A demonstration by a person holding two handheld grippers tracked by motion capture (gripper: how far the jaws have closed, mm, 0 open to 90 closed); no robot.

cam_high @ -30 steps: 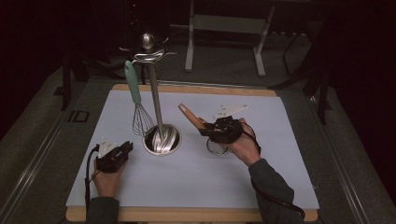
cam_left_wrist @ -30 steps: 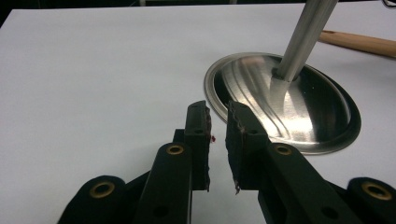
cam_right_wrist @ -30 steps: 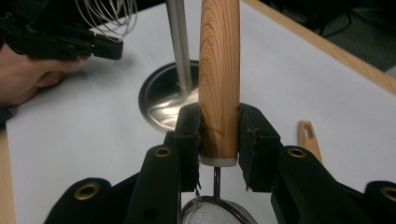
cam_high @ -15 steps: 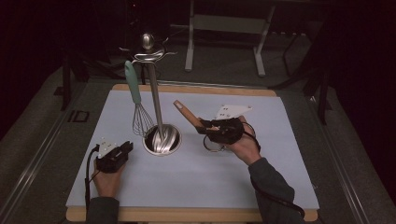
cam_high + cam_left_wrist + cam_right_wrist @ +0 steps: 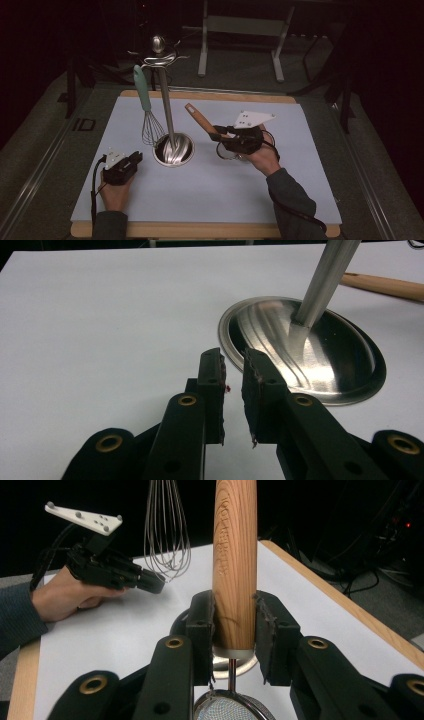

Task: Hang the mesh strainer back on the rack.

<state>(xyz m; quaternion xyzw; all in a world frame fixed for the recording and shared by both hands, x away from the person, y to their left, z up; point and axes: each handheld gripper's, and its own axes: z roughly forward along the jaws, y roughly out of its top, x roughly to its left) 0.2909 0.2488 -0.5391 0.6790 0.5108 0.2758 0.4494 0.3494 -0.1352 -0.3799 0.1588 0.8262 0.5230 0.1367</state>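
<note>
Worktop (image 5: 280, 200): pale sheet over a wooden board, wood edge bare along the near and far sides. Room beyond is dark; a metal frame (image 5: 240, 30) stands past the far edge.

Utensil stand (image 5: 172, 149), round steel base with an upright pole, sits left of centre. A whisk (image 5: 147, 112) hangs from its top, wire end down. Open sheet lies at 6 o'clock and 3 o'clock of the base.

Right gripper (image 5: 226, 141), at 3 o'clock of the base: fingers (image 5: 201, 630) clamped on the wooden handle of a strainer (image 5: 235, 560). Long axis tilted, handle pointing toward 11 o'clock and up, mesh bowl low near the hand.

Left gripper (image 5: 136, 159), at 8 o'clock of the base: fingers (image 5: 212, 385) a narrow gap apart, holding nothing, just short of the base rim.
</note>
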